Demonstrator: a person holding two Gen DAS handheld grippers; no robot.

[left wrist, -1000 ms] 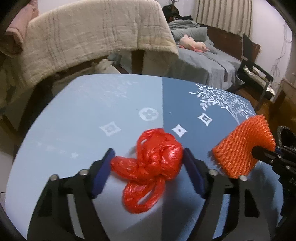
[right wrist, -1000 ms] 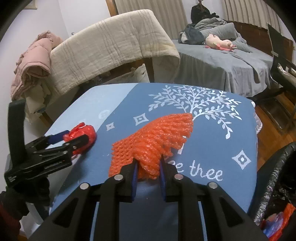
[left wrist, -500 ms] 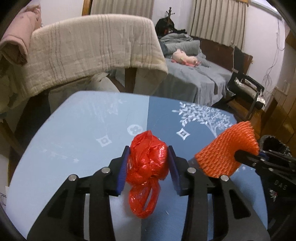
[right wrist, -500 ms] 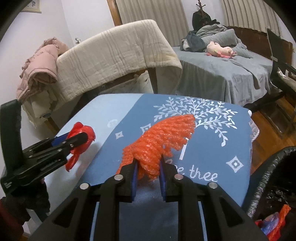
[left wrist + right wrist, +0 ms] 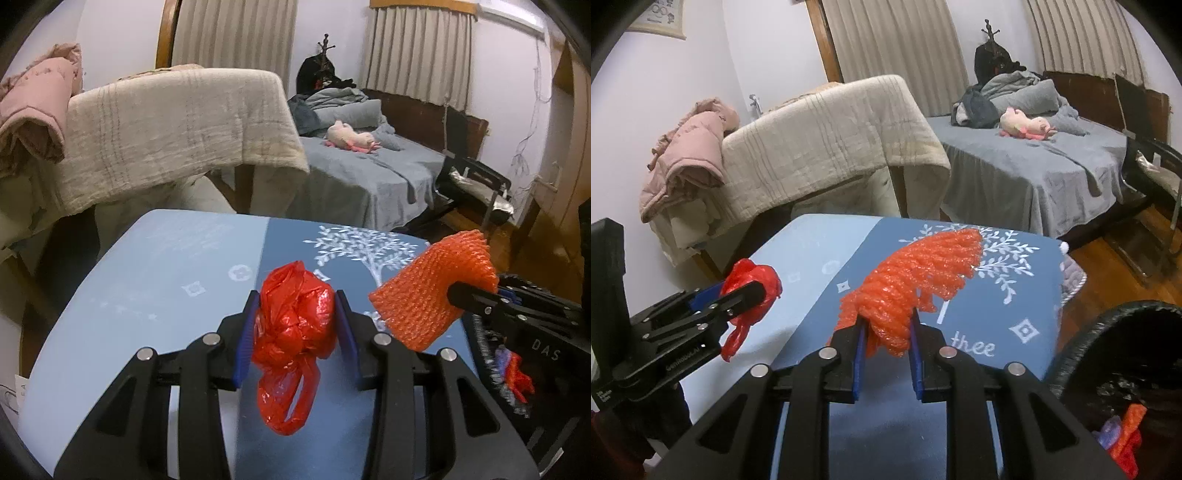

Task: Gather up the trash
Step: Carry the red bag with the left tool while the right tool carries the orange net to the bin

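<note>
My left gripper [image 5: 297, 325] is shut on a crumpled red plastic bag [image 5: 293, 332] and holds it above the blue table [image 5: 155, 280]; a loop of the bag hangs below. It also shows in the right wrist view [image 5: 750, 284]. My right gripper [image 5: 886, 332] is shut on an orange foam net [image 5: 916, 269], lifted above the table; the net shows at the right in the left wrist view [image 5: 432, 291]. A black bin [image 5: 1108, 369] with trash inside stands at the table's right side.
A chair draped with a beige blanket [image 5: 177, 129] stands behind the table. A grey bed [image 5: 1034, 162] with a plush toy is further back. A black chair [image 5: 476, 184] stands to the right on the wooden floor.
My left gripper closed on the red bag and lifted it off the table. My right gripper rose with the orange net. Both moved up and toward the bin side.
</note>
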